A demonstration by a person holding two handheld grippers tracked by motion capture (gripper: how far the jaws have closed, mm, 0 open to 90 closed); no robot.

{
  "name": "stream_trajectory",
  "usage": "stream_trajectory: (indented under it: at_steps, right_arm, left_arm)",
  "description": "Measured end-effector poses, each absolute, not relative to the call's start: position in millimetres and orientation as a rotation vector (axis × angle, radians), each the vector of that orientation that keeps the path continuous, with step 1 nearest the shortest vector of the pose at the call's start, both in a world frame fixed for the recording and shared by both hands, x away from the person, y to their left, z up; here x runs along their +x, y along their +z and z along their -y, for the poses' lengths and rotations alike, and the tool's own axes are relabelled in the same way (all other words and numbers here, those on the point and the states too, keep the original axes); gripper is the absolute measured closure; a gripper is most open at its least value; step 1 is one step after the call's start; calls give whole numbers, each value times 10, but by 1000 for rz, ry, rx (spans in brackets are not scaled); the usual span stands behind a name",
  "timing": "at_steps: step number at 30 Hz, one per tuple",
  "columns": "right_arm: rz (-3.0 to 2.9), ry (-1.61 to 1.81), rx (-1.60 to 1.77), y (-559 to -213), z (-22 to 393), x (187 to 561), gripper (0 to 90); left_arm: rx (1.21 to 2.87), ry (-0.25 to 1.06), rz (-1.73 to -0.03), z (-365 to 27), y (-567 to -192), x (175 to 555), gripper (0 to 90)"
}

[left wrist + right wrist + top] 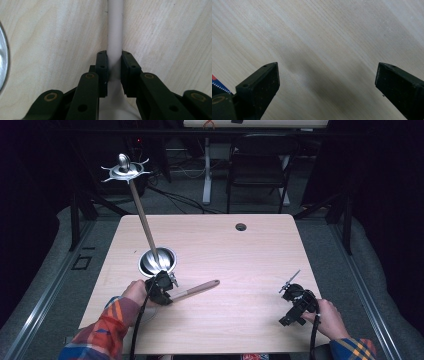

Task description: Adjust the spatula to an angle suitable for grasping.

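Table (240, 265) first: light wood, with a steel bowl (157, 260) at its left-front. A long skimmer (142, 215) stands tilted out of the bowl, its metal head up at the far left, above the table's far edge. Just in front of the bowl lies the wooden utensil (197, 290), handle running off to the right and flat on the table.

Progress, as I read it: the grasp is done, the lift is not. The left gripper (161, 288) is clamped on the utensil near its wide end, jaws pinched tight on the neck, and the piece hasn't left the tabletop. What's left — pick it up and take it wherever it goes, likely the bowl, though that's a guess. The right gripper (298, 304) sits idle at the right-front of the table, jaws wide apart, nothing between them.

View differences:
- High view gives the layout — bowl, skimmer, both hands — but the left jaws are too small there to judge contact.
- Left gripper view settles it: both pads (103, 65) press on the pale handle (115, 30), with the bowl's rim (4, 57) just at the left edge.
- Right gripper view shows the spread jaws over bare wood.
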State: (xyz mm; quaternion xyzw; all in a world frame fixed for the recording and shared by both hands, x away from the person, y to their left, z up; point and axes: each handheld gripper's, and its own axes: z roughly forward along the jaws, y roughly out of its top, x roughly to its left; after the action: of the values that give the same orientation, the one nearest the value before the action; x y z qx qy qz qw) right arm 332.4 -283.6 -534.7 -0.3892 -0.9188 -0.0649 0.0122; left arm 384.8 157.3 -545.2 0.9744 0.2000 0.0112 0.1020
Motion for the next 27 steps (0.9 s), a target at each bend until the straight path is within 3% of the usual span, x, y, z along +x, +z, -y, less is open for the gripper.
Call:
stream_trajectory:
  at_steps: [27]
  right_arm:
    - [2863, -282, -1253, -5351, 2810, 3303, 58]
  left_arm:
    - [2700, 139, -674, -1786, -5236, 3759, 779]
